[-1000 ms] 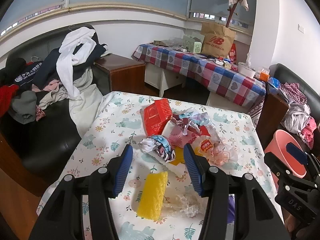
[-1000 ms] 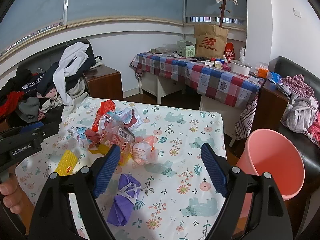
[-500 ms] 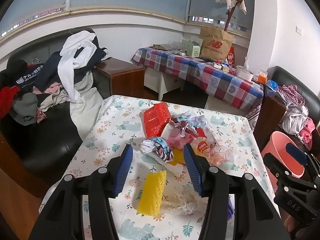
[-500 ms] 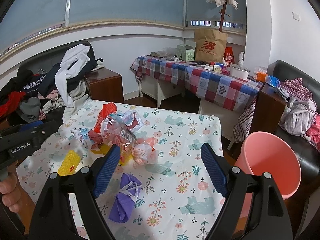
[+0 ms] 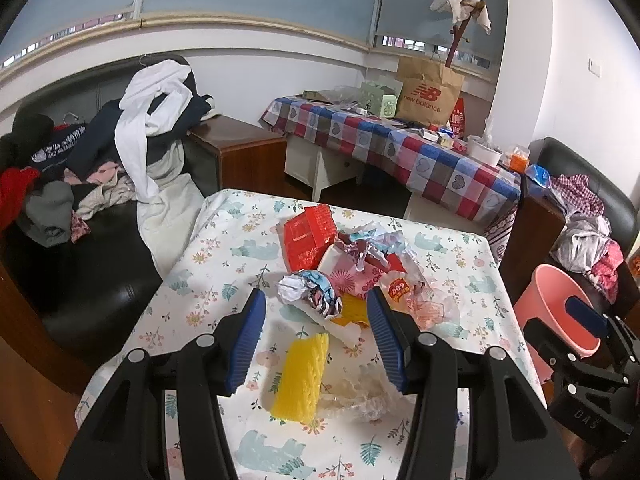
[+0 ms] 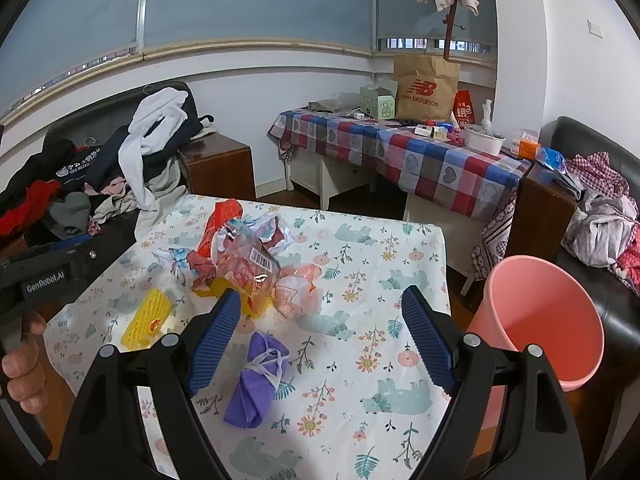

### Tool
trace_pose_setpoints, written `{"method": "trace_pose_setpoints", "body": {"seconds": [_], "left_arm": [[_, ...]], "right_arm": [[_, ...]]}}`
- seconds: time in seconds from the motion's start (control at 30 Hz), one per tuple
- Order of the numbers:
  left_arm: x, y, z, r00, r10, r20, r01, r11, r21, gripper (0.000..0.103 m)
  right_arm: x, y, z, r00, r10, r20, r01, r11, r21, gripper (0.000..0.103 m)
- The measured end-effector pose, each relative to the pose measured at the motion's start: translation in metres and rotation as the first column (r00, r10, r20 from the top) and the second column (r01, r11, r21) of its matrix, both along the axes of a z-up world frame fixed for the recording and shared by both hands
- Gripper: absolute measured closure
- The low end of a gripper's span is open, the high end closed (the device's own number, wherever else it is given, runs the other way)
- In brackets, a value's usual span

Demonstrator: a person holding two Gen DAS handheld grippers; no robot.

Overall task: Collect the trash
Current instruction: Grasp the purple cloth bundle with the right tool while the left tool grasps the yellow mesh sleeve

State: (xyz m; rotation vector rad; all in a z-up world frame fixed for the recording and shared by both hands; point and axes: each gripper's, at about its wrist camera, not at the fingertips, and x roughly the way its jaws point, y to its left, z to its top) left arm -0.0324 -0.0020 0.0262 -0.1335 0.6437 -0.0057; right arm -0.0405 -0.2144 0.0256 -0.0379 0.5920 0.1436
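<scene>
Jaws of both grippers stand spread wide, grasping nothing. The left gripper (image 5: pixel 316 332) hovers over the table (image 5: pixel 224 248), a yellow foam net (image 5: pixel 302 376) lying between its blue pads (image 5: pixel 246 340); crumpled clear film (image 5: pixel 360 396) touches the net's right side. The right gripper (image 6: pixel 320 336) hovers over the same table, a purple wad (image 6: pixel 258 380) tied with white string just beside its left pad.

Containers: a pink bin (image 6: pixel 548 316) stands on the floor beside the table's right edge, tilted; no contents show in the visible part of its interior. A white bowl (image 6: pixel 484 140) sits on the checked side table (image 6: pixel 424 160); its contents cannot be told.

Trash: heaped mid-table, a red packet (image 5: pixel 308 236), a crumpled printed wrapper (image 5: pixel 312 290), and a clear bag (image 6: pixel 252 268) bearing a barcode label. A second clear bag (image 5: pixel 416 296) shows a red-and-yellow sticker, print too small to read.

Writing: a brown paper bag (image 6: pixel 424 88) reads "new balance"; the left gripper's body in the right view reads "GenRobot.AI" (image 6: pixel 44 278); the right gripper's body in the left view reads "DAS" (image 5: pixel 584 424). A hand (image 6: pixel 22 368) grips the left handle.
</scene>
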Motion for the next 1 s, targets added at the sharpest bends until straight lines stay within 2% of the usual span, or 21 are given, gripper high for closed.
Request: {"method": "trace_pose_setpoints", "body": {"seconds": [0.2, 0.33, 0.43, 0.53, 0.67, 0.83, 0.9, 1.0], "left_arm": [[-0.008, 0.018, -0.008, 0.999, -0.040, -0.009, 0.040, 0.999, -0.010, 0.051], [-0.013, 0.034, -0.017, 0.997, -0.066, -0.035, 0.064, 0.997, -0.044, 0.051], [-0.019, 0.042, -0.025, 0.995, -0.086, -0.055, 0.084, 0.996, -0.040, 0.051], [-0.025, 0.046, -0.037, 0.991, -0.104, -0.087, 0.102, 0.994, -0.030, 0.051], [-0.028, 0.045, -0.052, 0.983, -0.128, -0.134, 0.122, 0.991, -0.050, 0.051], [-0.022, 0.032, -0.059, 0.974, -0.173, -0.146, 0.165, 0.984, -0.066, 0.051], [-0.018, 0.026, -0.061, 0.969, -0.194, -0.151, 0.185, 0.980, -0.068, 0.053], [-0.010, 0.020, -0.068, 0.962, -0.209, -0.175, 0.200, 0.977, -0.068, 0.066]], "right_arm": [[-0.005, -0.010, -0.009, 0.999, -0.001, -0.051, 0.002, 1.000, 0.028, 0.020], [-0.009, -0.014, -0.018, 0.995, 0.031, -0.097, -0.026, 0.998, 0.055, 0.020], [-0.011, -0.011, -0.027, 0.989, 0.068, -0.131, -0.060, 0.996, 0.059, 0.020], [-0.011, -0.005, -0.038, 0.978, 0.110, -0.177, -0.101, 0.993, 0.059, 0.033], [-0.009, 0.002, -0.055, 0.958, 0.159, -0.239, -0.145, 0.987, 0.073, 0.041], [-0.005, 0.009, -0.064, 0.939, 0.197, -0.280, -0.173, 0.979, 0.110, 0.045], [-0.003, 0.010, -0.066, 0.934, 0.204, -0.292, -0.176, 0.977, 0.119, 0.045], [0.002, 0.010, -0.071, 0.927, 0.205, -0.315, -0.172, 0.976, 0.132, 0.045]]}}
